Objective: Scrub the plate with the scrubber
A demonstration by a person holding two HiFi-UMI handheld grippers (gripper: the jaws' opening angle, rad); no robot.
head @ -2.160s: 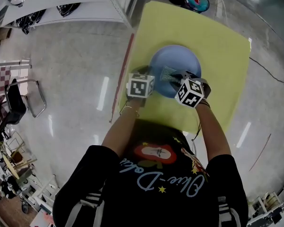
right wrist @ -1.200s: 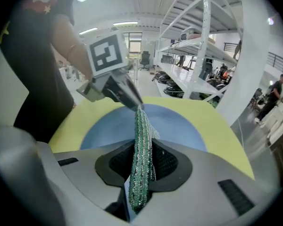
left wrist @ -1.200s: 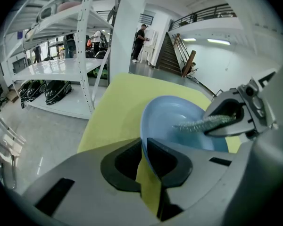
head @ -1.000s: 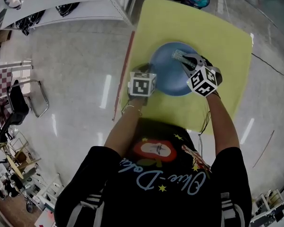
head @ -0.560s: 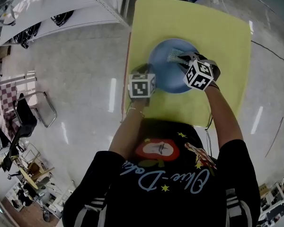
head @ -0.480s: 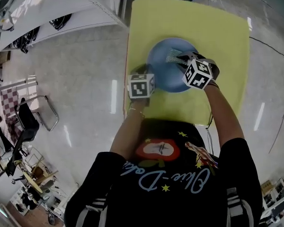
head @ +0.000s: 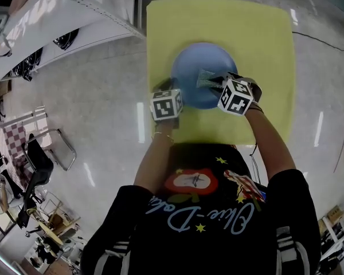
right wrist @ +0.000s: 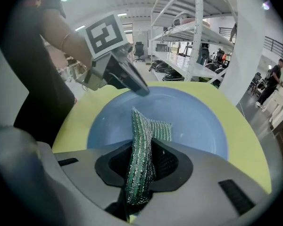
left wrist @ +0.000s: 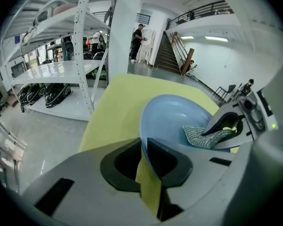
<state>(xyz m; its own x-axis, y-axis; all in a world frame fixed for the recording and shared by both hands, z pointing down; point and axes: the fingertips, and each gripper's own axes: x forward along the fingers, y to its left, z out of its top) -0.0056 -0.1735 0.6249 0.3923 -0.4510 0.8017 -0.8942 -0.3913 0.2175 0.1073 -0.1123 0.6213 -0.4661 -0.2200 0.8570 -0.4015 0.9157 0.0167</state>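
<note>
Left tongs (left wrist: pixel 144 147) clenched on plate (left wrist: pixel 172 114) rim; right tongs (right wrist: pixel 142 149) grasping scrubber (right wrist: pixel 146 126), lower end hidden inside tongs.

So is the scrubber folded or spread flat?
Folded: the right gripper pinches the scrubber into a lengthwise crease over the plate.

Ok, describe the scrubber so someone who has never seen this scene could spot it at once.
Find the yellow table, then the blue plate on it. The scrubber is the small green-and-silver mesh pad over the plate, pinched in the right tool. It is the only textured, glittery thing there; plate and table are plain.
</note>
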